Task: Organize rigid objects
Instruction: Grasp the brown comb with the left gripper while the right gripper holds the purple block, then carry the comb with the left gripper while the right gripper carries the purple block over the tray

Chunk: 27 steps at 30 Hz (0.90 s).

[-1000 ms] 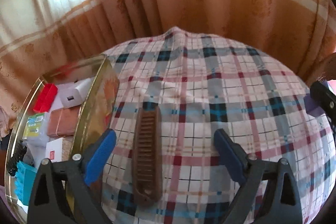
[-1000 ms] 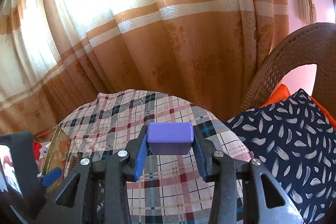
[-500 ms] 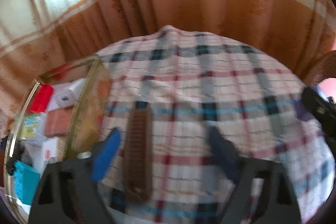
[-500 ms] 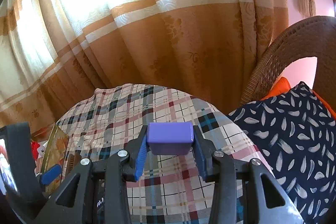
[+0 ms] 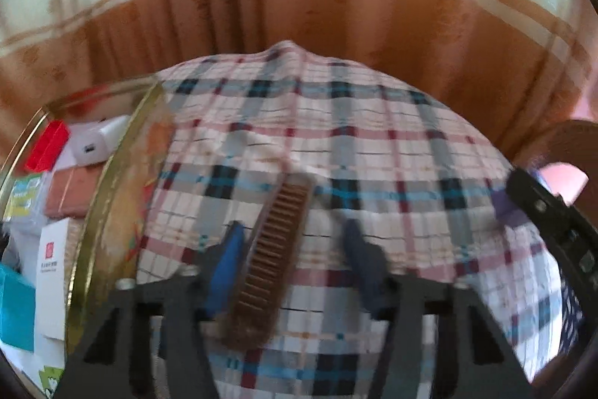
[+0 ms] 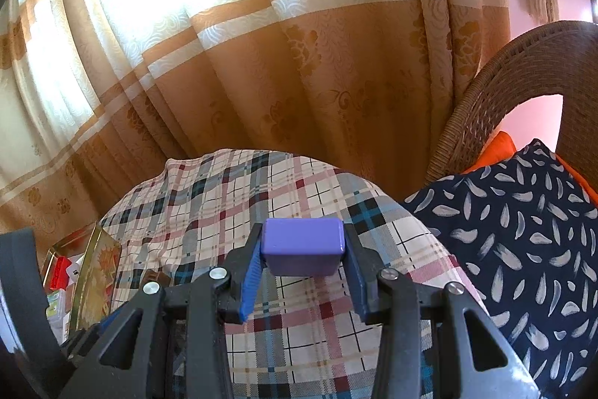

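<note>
change: brown comb [image 5: 274, 253] now tilted, top leaning right; earlier straight
left gripper [image 5: 295, 264]: fingers wide, comb between, nearer left finger
right gripper [image 6: 302, 272]: fingers clamped on purple block [image 6: 302, 245], above plaid desk [image 6: 284, 189]
tin [image 5: 108, 197]: left, holds boxes
writing: white box [image 5: 52, 268] red logo, text unreadable

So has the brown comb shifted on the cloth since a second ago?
Yes. The brown comb lay straight along the plaid tablecloth stripes; now it is skewed, far end swung right, away from the gold tin, with the cloth rucked there.
</note>
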Motion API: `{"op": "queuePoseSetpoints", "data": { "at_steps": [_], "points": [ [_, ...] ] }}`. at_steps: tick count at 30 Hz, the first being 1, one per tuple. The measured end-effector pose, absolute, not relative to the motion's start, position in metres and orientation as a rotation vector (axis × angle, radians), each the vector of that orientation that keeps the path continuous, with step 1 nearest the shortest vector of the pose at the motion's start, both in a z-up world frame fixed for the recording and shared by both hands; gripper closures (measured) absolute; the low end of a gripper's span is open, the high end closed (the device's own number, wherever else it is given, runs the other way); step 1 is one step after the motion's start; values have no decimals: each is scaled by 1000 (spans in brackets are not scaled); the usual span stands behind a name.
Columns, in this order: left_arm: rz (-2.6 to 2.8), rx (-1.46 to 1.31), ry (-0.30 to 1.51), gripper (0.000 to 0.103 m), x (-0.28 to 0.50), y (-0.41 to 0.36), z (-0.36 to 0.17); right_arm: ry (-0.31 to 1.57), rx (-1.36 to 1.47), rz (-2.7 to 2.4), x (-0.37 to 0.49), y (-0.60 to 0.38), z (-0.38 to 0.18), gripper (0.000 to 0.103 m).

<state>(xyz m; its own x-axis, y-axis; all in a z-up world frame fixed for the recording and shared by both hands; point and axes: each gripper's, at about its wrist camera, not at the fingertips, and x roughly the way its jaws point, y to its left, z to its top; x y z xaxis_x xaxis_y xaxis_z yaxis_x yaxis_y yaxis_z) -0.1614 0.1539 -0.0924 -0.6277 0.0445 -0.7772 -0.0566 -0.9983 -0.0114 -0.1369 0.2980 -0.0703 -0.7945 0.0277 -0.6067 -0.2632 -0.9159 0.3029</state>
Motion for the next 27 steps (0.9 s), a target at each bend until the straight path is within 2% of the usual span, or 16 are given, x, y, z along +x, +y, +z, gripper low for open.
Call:
{"op": "queuePoseSetpoints", "data": {
  "at_steps": [1,2,17,27],
  "points": [
    [2771,-1318,51,74,-160,157,-92,562,-929,2777,-137,298,-70,60],
    [2738,-1300,75,79,-157,160,-92,557,-925,2776,-136,297,-70,60],
    [2570,-1176,206,79,-94,164,-85,571,-848,2765,-91,291,-56,60],
    [2570,-1111,199,79,-61,147,-76,566,-818,2785,-56,281,-51,60]
  ]
}}
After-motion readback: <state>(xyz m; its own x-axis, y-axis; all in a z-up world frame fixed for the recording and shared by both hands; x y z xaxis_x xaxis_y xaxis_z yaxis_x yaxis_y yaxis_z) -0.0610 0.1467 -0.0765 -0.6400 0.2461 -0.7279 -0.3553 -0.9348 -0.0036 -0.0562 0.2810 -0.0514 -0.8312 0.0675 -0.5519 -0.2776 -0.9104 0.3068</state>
